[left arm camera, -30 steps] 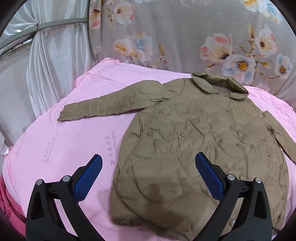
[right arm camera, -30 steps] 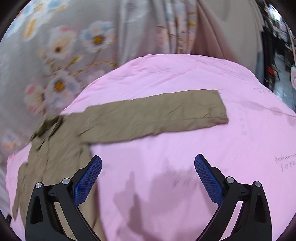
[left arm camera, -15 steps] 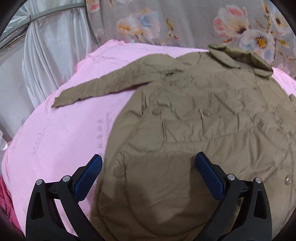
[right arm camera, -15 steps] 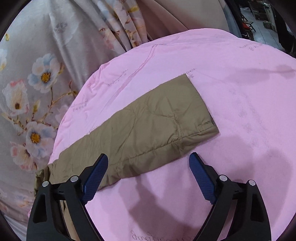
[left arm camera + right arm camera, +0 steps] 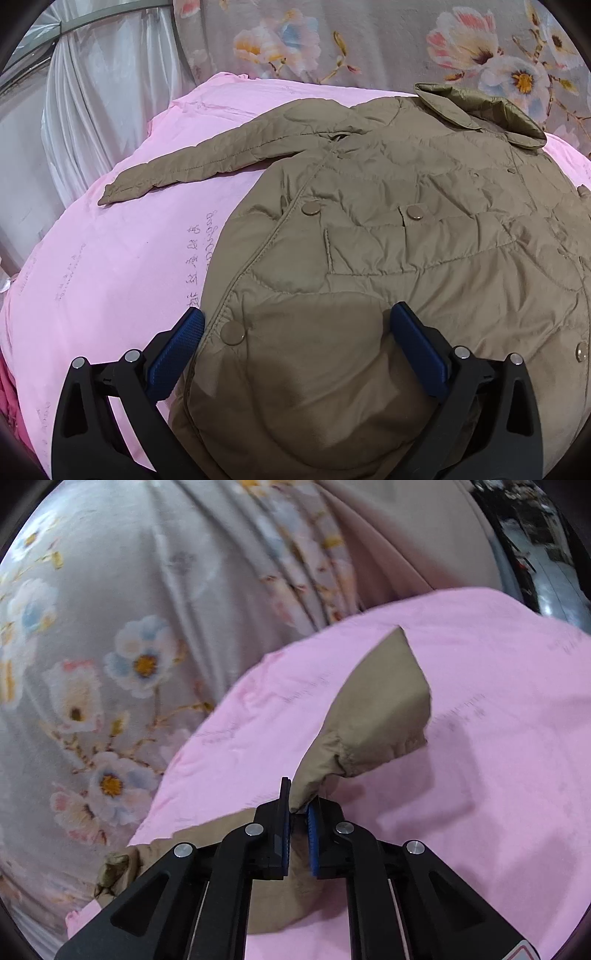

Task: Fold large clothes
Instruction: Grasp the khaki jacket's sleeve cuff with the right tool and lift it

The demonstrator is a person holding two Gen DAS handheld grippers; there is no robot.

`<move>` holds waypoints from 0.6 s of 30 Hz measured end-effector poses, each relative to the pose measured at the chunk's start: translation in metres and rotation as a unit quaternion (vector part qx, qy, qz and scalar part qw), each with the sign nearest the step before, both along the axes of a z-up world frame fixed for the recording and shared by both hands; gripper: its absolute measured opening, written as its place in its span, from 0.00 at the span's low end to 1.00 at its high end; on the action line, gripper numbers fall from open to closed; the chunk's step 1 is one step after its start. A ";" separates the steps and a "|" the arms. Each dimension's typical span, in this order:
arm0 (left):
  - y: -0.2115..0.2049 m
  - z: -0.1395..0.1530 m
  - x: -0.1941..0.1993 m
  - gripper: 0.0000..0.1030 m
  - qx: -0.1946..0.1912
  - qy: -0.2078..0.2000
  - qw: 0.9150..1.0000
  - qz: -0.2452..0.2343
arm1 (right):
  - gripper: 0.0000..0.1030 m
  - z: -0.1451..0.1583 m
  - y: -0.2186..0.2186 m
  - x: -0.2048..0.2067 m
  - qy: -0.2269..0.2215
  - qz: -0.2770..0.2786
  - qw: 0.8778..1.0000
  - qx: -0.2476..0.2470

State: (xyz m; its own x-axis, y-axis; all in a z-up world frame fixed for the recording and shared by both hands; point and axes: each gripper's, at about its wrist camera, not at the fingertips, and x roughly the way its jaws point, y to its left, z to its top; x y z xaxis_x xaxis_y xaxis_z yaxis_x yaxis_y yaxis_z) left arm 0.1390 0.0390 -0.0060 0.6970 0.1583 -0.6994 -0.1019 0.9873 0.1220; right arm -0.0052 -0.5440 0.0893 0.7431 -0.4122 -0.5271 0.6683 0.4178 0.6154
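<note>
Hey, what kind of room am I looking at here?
Probably a bedroom: a khaki coat lies spread on a pink sheet, apparently a bed, with a floral curtain hanging behind it.

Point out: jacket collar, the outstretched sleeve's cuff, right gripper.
jacket collar (image 5: 480, 107), left wrist view, on the folded collar flap.
sleeve cuff (image 5: 118, 190), left wrist view, sleeve end.
right gripper (image 5: 297, 805), right wrist view, fingertips pinching other sleeve.

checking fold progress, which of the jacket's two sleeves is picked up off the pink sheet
The sleeve pinched in the right tool, bunched and raised. The other sleeve lies flat, stretched out, away from the open left tool.
</note>
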 end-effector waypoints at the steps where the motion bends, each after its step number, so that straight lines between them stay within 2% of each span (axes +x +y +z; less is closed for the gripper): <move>1: -0.001 0.000 0.000 0.96 0.002 0.000 1.000 0.000 | 0.08 0.022 0.015 0.013 -0.016 0.027 0.999 -0.025; 3: -0.002 0.000 0.000 0.96 0.008 0.000 1.000 0.001 | 0.08 0.059 0.049 0.041 -0.040 0.084 0.993 -0.068; 6: -0.002 0.000 0.000 0.96 0.011 0.000 1.000 0.001 | 0.08 0.099 0.101 0.080 -0.063 0.162 0.979 -0.109; 10: -0.002 0.000 0.000 0.96 0.008 0.001 1.000 0.001 | 0.07 0.130 0.182 0.135 -0.080 0.277 0.948 -0.132; 15: 0.000 -0.001 0.000 0.96 -0.002 0.001 1.000 -0.001 | 0.07 0.125 0.281 0.186 -0.054 0.394 0.906 -0.147; 17: 0.002 -0.001 0.000 0.96 -0.007 0.001 1.000 -0.001 | 0.07 0.111 0.315 0.195 -0.039 0.426 0.891 -0.152; 18: 0.002 -0.001 0.000 0.96 -0.009 0.001 1.000 -0.001 | 0.07 0.104 0.329 0.200 -0.047 0.422 0.888 -0.178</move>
State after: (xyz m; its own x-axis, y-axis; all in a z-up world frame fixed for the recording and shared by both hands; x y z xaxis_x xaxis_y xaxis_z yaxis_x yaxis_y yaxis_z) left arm 0.1389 0.0411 -0.0070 0.6957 0.1444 -0.7037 -0.0989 0.9895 0.1053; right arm 0.1948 -0.2149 0.1929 0.9002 0.1851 -0.3942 -0.0232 0.9243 0.3809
